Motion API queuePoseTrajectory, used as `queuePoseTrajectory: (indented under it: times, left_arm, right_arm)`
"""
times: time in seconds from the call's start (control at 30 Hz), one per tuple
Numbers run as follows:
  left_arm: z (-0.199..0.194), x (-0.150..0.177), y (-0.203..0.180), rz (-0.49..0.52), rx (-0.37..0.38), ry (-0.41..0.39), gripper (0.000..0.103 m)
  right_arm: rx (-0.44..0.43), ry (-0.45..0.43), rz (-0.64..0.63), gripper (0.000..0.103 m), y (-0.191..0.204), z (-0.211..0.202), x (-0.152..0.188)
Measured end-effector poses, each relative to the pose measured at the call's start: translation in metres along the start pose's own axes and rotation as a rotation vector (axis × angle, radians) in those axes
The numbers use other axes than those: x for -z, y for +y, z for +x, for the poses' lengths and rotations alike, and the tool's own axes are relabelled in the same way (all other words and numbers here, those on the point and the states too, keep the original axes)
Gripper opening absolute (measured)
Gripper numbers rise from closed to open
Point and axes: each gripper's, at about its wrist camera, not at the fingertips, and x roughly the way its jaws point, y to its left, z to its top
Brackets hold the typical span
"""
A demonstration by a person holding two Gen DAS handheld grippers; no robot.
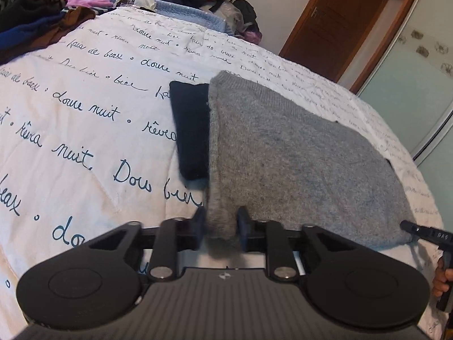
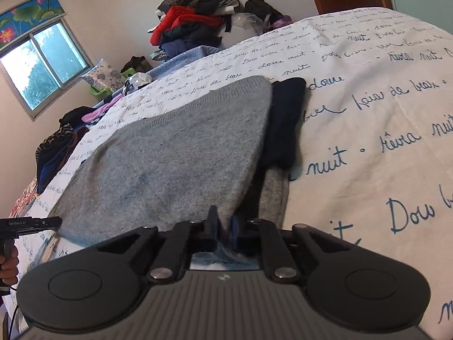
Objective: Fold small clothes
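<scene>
A bedroom: a bed spread with a white quilt (image 1: 85,130) printed in blue handwriting fills both views, with a wooden door (image 1: 348,19) beyond its far edge and a window (image 2: 42,65) on the wall seen from the right wrist. Heaps of unsorted clothes (image 2: 192,28) sit at the far side of the bed, well ahead of both claws, probably waiting their turn.

The grey knit garment (image 1: 297,164) lies flat on the quilt directly ahead of the 2 claws, its near hem toward them. It looks spread out this way so that a fold can be made by lifting that hem. A dark navy piece (image 1: 192,130) lies along its side, partly tucked under the grey knit; whether it is a separate garment or a sleeve cannot be told.

The left claw (image 1: 220,228) is drawn nearly together, its 2 blue-padded fingers (image 1: 244,222) pinching a bunch of the grey fabric at 1 near corner. The right claw (image 2: 225,228) is pressed almost fully closed on a thin fold of the same hem at the other near corner, with the navy piece just ahead of it and to its right. Each claw shows at the edge of the other's view, at opposite ends of the hem.

Holding both corners at once suggests the next step is to carry the near edge over toward the far edge. The risk is the loose knit sagging in the middle, or the navy piece dragging along.
</scene>
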Motion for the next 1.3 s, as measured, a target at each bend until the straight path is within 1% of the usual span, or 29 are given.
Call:
queuePoseTrajectory:
  times: [0.1, 0.23, 0.3, 0.33, 0.37, 0.4, 0.43, 0.47, 0.5, 0.53, 0.57, 0.63, 0.77, 0.83, 0.9, 1.0, 1.1, 1.2, 1.3]
  left_arm:
    - [-0.003, 0.001, 0.005, -0.014, 0.020, -0.001, 0.013]
    - [0.000, 0.004, 0.008, 0.017, 0.008, 0.042, 0.013]
    - [0.002, 0.003, 0.009, 0.019, 0.003, 0.056, 0.015]
    - [0.001, 0.001, 0.007, 0.026, 0.000, 0.060, 0.016]
    - [-0.001, -0.002, 0.004, 0.041, -0.008, 0.062, 0.018]
    - [-0.004, -0.003, 0.000, 0.059, -0.024, 0.059, 0.027]
    - [-0.007, -0.006, -0.004, 0.081, -0.044, 0.057, 0.034]
    - [-0.009, -0.008, -0.007, 0.101, -0.062, 0.053, 0.049]
    - [-0.012, -0.010, -0.009, 0.114, -0.077, 0.044, 0.062]
    - [-0.015, -0.013, -0.010, 0.124, -0.088, 0.030, 0.066]
    - [-0.018, -0.016, -0.011, 0.130, -0.096, 0.016, 0.070]
    - [-0.020, -0.025, -0.010, 0.132, -0.106, 0.003, 0.074]
    - [-0.014, -0.047, 0.002, 0.082, -0.117, -0.025, 0.085]
    - [-0.009, -0.059, 0.013, 0.038, -0.090, -0.061, 0.089]
    - [0.002, -0.071, 0.024, -0.003, -0.042, -0.044, 0.090]
    - [0.026, -0.086, 0.039, -0.087, 0.028, 0.027, 0.090]
    - [0.045, -0.094, 0.051, -0.167, 0.081, 0.063, 0.090]
    - [0.063, -0.100, 0.058, -0.206, 0.148, 0.097, 0.090]
    - [0.080, -0.104, 0.063, -0.244, 0.237, 0.127, 0.090]
  right_arm:
    - [-0.008, -0.005, 0.009, 0.006, -0.004, -0.006, 0.002]
    - [-0.016, 0.020, 0.004, 0.006, -0.009, -0.008, 0.005]
    - [0.008, 0.022, -0.013, 0.007, -0.006, -0.011, 0.005]
    - [0.043, 0.020, -0.033, 0.008, 0.000, -0.013, 0.003]
    - [0.098, 0.012, -0.068, 0.012, 0.010, -0.016, 0.002]
    - [0.187, -0.010, -0.134, 0.019, 0.025, -0.020, 0.000]
    - [0.272, -0.040, -0.208, 0.023, 0.041, -0.023, 0.000]
    - [0.340, -0.075, -0.297, 0.034, 0.060, -0.025, 0.002]
    - [0.371, -0.110, -0.396, 0.050, 0.080, -0.025, 0.005]
    - [0.362, -0.140, -0.479, 0.059, 0.099, -0.025, 0.009]
    - [0.330, -0.158, -0.547, 0.071, 0.116, -0.024, 0.014]
    - [0.238, -0.165, -0.681, 0.072, 0.152, -0.017, 0.027]
    - [0.140, -0.145, -0.871, 0.072, 0.212, 0.012, 0.055]
    - [0.119, -0.127, -0.931, 0.072, 0.234, 0.028, 0.067]
    - [0.096, -0.101, -0.972, 0.072, 0.253, 0.043, 0.078]
    - [0.102, -0.094, -1.036, 0.072, 0.278, 0.059, 0.096]
    - [0.157, -0.110, -1.115, 0.072, 0.295, 0.073, 0.108]
    - [0.211, -0.115, -1.160, 0.072, 0.306, 0.087, 0.117]
    - [0.242, -0.102, -1.186, 0.072, 0.311, 0.100, 0.123]
